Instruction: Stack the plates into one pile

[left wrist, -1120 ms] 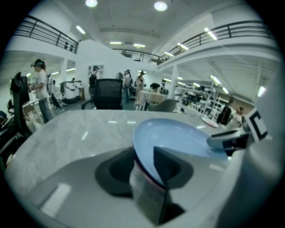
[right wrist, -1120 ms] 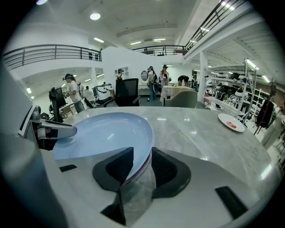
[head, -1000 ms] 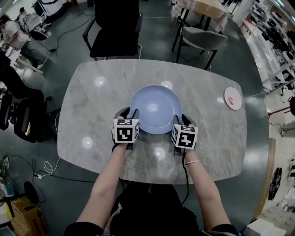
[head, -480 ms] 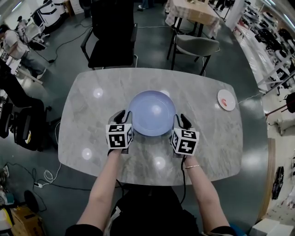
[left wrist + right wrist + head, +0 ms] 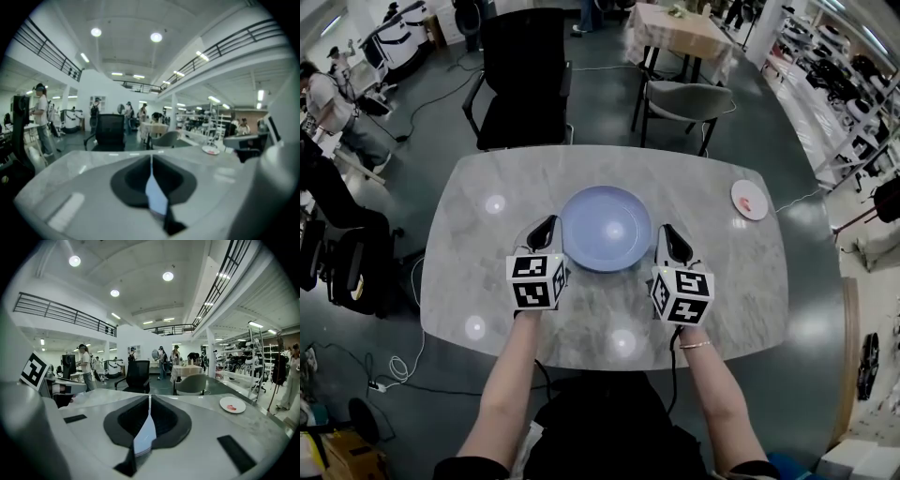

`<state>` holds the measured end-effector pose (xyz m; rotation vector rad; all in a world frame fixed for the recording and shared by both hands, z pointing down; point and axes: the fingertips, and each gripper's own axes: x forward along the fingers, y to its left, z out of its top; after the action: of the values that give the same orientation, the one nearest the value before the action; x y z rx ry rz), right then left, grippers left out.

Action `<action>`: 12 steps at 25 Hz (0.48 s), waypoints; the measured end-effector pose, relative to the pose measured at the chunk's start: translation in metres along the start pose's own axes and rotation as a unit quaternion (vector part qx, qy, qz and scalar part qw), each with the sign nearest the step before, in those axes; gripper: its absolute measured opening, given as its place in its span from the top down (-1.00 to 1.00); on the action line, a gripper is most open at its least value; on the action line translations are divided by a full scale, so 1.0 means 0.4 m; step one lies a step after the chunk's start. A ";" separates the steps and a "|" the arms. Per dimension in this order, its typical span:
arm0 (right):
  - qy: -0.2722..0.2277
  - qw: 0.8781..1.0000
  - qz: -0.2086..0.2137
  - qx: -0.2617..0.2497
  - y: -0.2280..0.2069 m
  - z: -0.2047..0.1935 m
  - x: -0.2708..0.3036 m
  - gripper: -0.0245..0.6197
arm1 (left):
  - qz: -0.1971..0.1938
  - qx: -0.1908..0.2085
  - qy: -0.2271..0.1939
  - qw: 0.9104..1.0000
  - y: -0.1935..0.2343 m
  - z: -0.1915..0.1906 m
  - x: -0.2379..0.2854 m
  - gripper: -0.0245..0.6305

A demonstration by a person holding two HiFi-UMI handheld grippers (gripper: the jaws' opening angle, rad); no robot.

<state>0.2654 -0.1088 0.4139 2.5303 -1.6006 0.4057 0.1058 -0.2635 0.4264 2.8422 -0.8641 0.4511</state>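
Note:
A pale blue plate (image 5: 607, 228) lies flat in the middle of the marble table (image 5: 469, 272). My left gripper (image 5: 546, 231) stands just off its left rim and my right gripper (image 5: 674, 243) just off its right rim, neither touching it. Both pairs of jaws are closing and their tips meet, with nothing between them. In the left gripper view (image 5: 151, 164) and the right gripper view (image 5: 150, 405) the jaws join in a thin line, with only a blue sliver showing low in the gap. A small white plate (image 5: 748, 200) with a red mark lies at the table's far right.
A black chair (image 5: 520, 84) and a grey chair (image 5: 684, 98) stand behind the table's far edge. A second table (image 5: 680, 28) is farther back. People and equipment are along the left side. Cables lie on the floor at lower left.
A second ago both grippers stood open against the blue plate's rims. They have since drawn back from it toward me and closed their jaws. The plate stays on the table.

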 end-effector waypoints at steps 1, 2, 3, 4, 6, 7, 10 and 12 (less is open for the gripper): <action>-0.008 1.000 0.002 -0.001 0.003 0.009 -0.011 0.87 | -0.001 0.000 -0.008 1.000 -0.002 0.010 -0.010 0.88; -0.015 1.000 0.004 -0.001 0.006 0.016 -0.021 0.88 | -0.002 0.002 -0.016 1.000 -0.005 0.018 -0.020 0.90; -0.021 1.000 0.005 -0.001 0.010 0.021 -0.032 0.89 | -0.004 0.006 -0.023 1.000 -0.009 0.025 -0.031 0.90; -0.027 1.000 0.005 0.000 0.013 0.024 -0.042 0.89 | -0.006 0.011 -0.030 0.999 -0.012 0.031 -0.042 0.90; -0.042 0.999 0.004 0.000 0.024 0.032 -0.065 0.89 | -0.010 0.016 -0.042 0.999 -0.015 0.042 -0.071 0.91; -0.051 0.999 0.002 -0.001 0.029 0.038 -0.075 0.90 | -0.011 0.016 -0.049 0.999 -0.014 0.049 -0.086 0.91; -0.074 0.997 -0.004 -0.009 0.038 0.059 -0.108 0.90 | -0.011 0.020 -0.067 0.998 -0.013 0.063 -0.122 0.91; -0.091 0.996 -0.005 -0.023 0.047 0.072 -0.132 0.91 | -0.011 0.024 -0.072 0.997 -0.014 0.062 -0.139 0.91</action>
<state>0.2318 -0.0779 0.3701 2.6031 -1.6359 0.1385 0.0709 -0.2352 0.3848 2.9555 -0.8571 0.2700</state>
